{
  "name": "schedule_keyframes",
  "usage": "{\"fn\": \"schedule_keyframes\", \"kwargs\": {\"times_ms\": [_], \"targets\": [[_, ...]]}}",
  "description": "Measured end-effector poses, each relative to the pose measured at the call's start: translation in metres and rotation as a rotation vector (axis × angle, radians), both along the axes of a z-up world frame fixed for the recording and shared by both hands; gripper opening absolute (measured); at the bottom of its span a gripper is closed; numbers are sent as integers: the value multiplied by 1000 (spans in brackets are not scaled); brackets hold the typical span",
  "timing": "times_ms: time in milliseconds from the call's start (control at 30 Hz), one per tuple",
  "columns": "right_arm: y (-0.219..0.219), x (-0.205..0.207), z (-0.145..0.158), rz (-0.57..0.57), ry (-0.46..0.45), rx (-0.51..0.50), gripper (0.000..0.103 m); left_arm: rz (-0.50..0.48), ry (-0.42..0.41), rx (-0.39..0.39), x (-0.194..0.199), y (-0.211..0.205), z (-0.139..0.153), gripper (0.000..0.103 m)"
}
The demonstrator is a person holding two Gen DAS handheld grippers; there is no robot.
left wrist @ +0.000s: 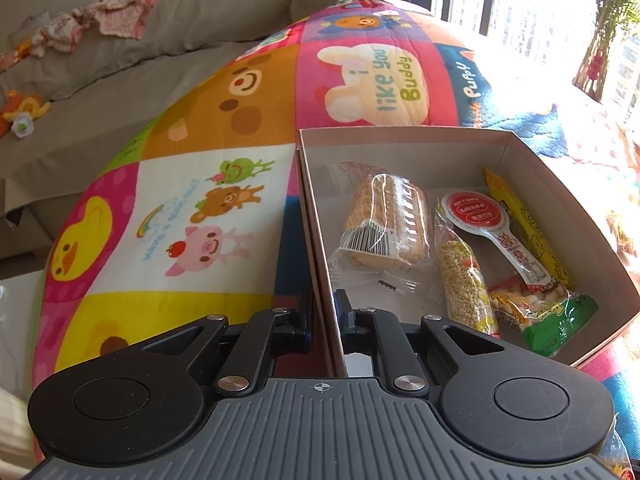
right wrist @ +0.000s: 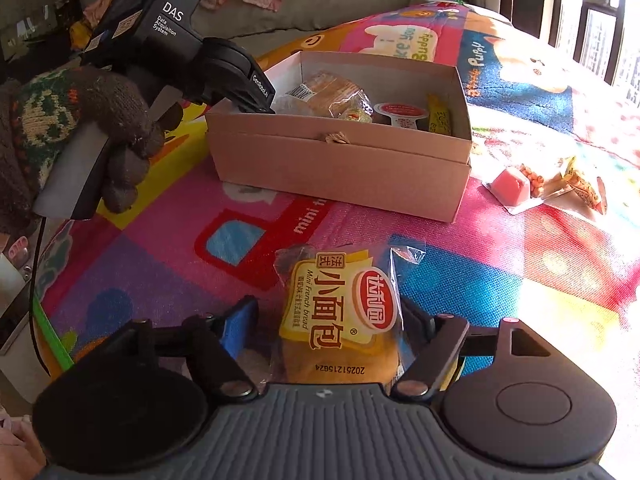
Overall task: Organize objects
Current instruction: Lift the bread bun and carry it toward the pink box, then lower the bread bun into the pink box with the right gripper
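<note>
A cardboard box [left wrist: 316, 216] lies on a colourful play mat [left wrist: 208, 120]. My left gripper [left wrist: 325, 314] is shut on the box's left wall, one finger inside and one outside. The box holds a wrapped cake [left wrist: 384, 216], a grain bar [left wrist: 464, 280], a red-lidded cup [left wrist: 476, 212], a yellow packet [left wrist: 528, 228] and a green snack bag [left wrist: 548, 312]. In the right wrist view the box [right wrist: 340, 164] lies ahead, with the left gripper [right wrist: 256, 110] on its left wall. My right gripper [right wrist: 328, 320] is open around a yellow mini French bread packet [right wrist: 340, 312] on the mat.
More snacks lie on the mat right of the box: a pink block [right wrist: 512, 186] and small packets [right wrist: 576, 180]. A grey sofa [left wrist: 120, 72] with clothes runs along the far left. A bright window [right wrist: 600, 12] is at the right.
</note>
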State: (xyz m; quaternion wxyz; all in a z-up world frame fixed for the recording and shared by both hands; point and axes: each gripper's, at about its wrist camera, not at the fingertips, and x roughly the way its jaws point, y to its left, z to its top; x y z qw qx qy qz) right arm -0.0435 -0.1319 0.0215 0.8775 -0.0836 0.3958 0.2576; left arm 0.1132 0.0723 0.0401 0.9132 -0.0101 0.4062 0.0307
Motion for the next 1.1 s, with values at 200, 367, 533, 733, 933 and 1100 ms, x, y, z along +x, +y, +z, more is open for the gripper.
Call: {"fn": "schedule_keyframes", "kwargs": {"times_ms": [200, 367, 533, 733, 933, 1100], "targets": [[-4, 8, 36, 46, 33, 76, 53, -4, -11, -32, -2, 5, 0, 14], [-13, 44, 96, -15, -12, 211, 53, -6, -15, -44, -3, 7, 0, 14], [-2, 100, 105, -114, 2, 258, 53, -11, -17, -77, -3, 12, -1, 16], [18, 148, 85, -187, 24, 238, 53, -19, -20, -79, -3, 13, -1, 16], [32, 163, 72, -209, -1, 134, 55, -18, -25, -87, -3, 14, -2, 16], [30, 154, 73, -199, -36, 107, 67, -16, -23, -83, -3, 15, -2, 16]]}}
